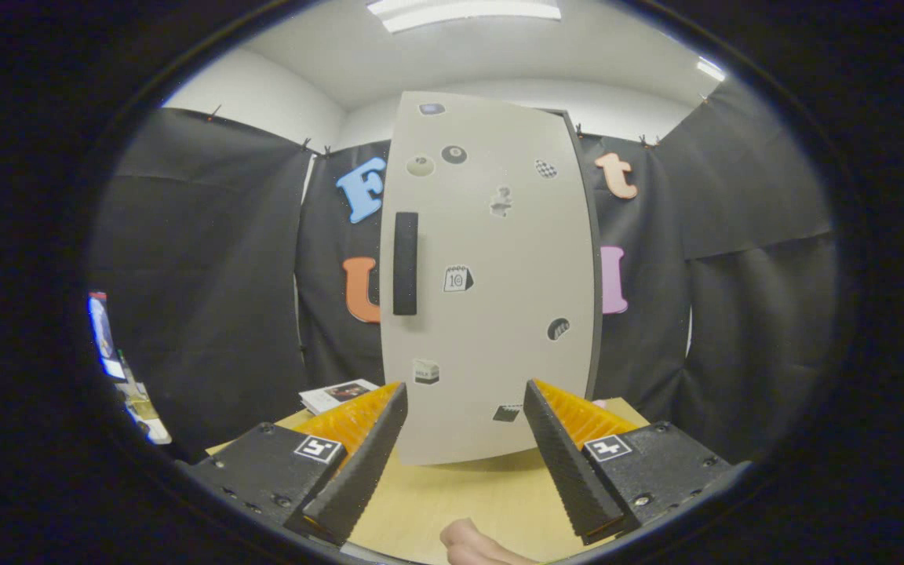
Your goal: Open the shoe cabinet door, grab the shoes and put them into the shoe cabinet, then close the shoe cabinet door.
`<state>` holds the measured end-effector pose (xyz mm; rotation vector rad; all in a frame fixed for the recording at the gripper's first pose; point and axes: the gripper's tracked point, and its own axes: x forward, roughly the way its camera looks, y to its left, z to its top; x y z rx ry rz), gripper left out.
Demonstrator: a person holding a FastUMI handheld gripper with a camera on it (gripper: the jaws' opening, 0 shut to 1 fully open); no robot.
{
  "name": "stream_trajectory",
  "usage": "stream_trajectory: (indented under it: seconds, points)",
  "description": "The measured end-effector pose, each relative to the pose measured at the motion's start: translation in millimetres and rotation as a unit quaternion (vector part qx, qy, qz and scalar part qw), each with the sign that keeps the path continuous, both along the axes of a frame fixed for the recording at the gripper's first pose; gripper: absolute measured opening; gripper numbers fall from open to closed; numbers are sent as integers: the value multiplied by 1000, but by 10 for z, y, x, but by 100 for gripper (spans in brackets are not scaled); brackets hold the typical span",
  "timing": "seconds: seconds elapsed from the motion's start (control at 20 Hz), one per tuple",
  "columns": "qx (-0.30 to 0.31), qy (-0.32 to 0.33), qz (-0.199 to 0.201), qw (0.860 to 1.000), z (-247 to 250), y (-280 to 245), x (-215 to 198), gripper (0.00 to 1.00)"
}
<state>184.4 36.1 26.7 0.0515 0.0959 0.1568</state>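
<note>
The shoe cabinet [491, 298] stands upright on the wooden table [452, 486], straight ahead of my gripper [464, 392]. Its pale grey door is closed and carries several small stickers. A dark vertical handle [405, 263] sits near the door's left edge, above and slightly left of the fingers. The gripper is open, its two fingers spread wide, with nothing between them but the bottom of the door beyond the tips.
A booklet [338, 394] lies on the table to the left of the cabinet, just beyond the left finger. A person's hand [475, 547] shows at the table's near edge, below the fingers. Black cloth walls close in behind and on both sides.
</note>
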Motion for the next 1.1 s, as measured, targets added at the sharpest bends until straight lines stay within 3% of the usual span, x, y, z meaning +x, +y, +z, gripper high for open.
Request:
stream_trajectory:
  seconds: [0.45,1.1]
  points:
    - [-26,-52,0,998,333,-166,-254,97]
    - [3,-85,-23,996,404,-370,-272,97]
